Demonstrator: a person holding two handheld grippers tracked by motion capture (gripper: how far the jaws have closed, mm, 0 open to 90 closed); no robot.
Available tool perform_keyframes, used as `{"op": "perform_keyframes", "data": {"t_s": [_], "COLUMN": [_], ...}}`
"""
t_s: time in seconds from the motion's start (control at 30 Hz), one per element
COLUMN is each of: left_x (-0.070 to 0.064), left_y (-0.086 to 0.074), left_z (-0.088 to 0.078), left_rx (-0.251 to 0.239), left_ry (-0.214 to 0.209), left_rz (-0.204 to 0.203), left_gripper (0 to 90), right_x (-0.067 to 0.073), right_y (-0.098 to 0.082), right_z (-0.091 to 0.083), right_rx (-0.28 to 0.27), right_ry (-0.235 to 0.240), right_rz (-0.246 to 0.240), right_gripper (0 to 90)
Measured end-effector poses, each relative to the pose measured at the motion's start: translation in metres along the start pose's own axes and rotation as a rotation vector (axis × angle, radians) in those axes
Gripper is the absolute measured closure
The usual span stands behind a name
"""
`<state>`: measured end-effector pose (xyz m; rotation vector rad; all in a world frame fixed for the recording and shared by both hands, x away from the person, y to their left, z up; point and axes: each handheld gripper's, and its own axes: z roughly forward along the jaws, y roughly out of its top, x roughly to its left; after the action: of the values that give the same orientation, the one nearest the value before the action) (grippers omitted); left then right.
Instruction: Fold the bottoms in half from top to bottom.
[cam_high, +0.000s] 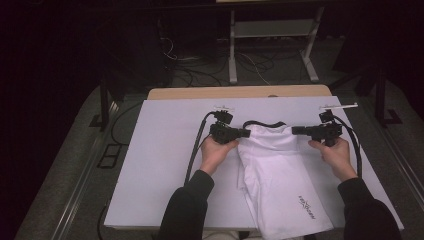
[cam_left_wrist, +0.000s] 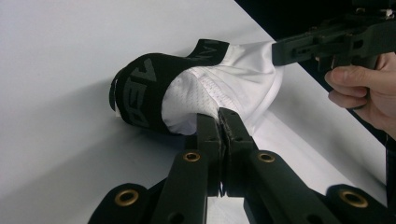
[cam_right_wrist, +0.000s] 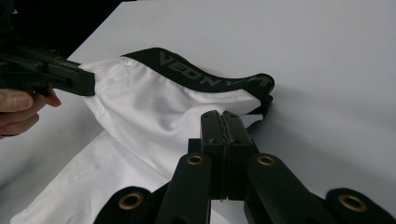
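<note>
The shorts (cam_high: 280, 175), white with a black waistband (cam_high: 263, 123), lay on the white table (cam_high: 160, 165), right of its centre. The waistband end pointed to the far side; the legs ran toward the near edge, and one leg hung over that edge. A small dark logo (cam_high: 307, 206) showed on the near right leg. The waistband end was lifted off the table and stretched between the two grippers, the band sagging in an arc on the far side.

The left gripper (cam_high: 244, 133) was clamped on the left corner of the waist. In the left gripper view its jaws stood closed together with white mesh cloth (cam_left_wrist: 219, 84) pinched at their tips (cam_left_wrist: 219, 116), and the black band (cam_left_wrist: 140, 91) curled to the left of them. The right gripper (cam_high: 296, 130) gripped the right corner. In the right gripper view its jaws were likewise pressed together on white cloth (cam_right_wrist: 154, 107) at their tips (cam_right_wrist: 224, 119), with the lettered band (cam_right_wrist: 201, 74) just beyond.

Both grippers lay level, pointing at each other, well apart, with the waist taut between them. Each was held in a hand (cam_high: 216, 152) in a dark sleeve (cam_high: 187, 210); the right hand (cam_high: 336, 155) sat near the right edge. A cable (cam_high: 194, 150) trailed from the left gripper toward the near side.

Beyond the table stood a pale frame (cam_high: 272, 45) on a dark floor with loose wires (cam_high: 200, 75)
</note>
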<state>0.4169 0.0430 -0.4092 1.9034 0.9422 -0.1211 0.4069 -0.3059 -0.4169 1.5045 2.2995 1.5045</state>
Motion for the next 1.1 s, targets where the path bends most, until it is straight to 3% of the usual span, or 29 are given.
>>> {"op": "perform_keyframes", "data": {"t_s": [0.27, 0.73, 1.1], "left_x": [-0.004, -0.027, -0.037], "left_y": [-0.003, -0.003, -0.009], "left_z": [-0.004, -0.010, -0.013], "left_rx": [-0.006, 0.008, 0.019], "left_ry": [-0.011, -0.045, -0.060], "left_rz": [0.001, 0.055, 0.067], "left_gripper": [86.6, 86.7, 86.7], "right_x": [0.007, 0.014, 0.019], "right_y": [-0.004, -0.015, -0.024], "right_z": [-0.007, -0.017, -0.025], "right_rx": [-0.002, 0.027, 0.050], "right_ry": [0.009, -0.012, -0.015], "right_rz": [-0.013, -0.037, -0.058], "right_gripper": [88.3, 88.3, 88.2]}}
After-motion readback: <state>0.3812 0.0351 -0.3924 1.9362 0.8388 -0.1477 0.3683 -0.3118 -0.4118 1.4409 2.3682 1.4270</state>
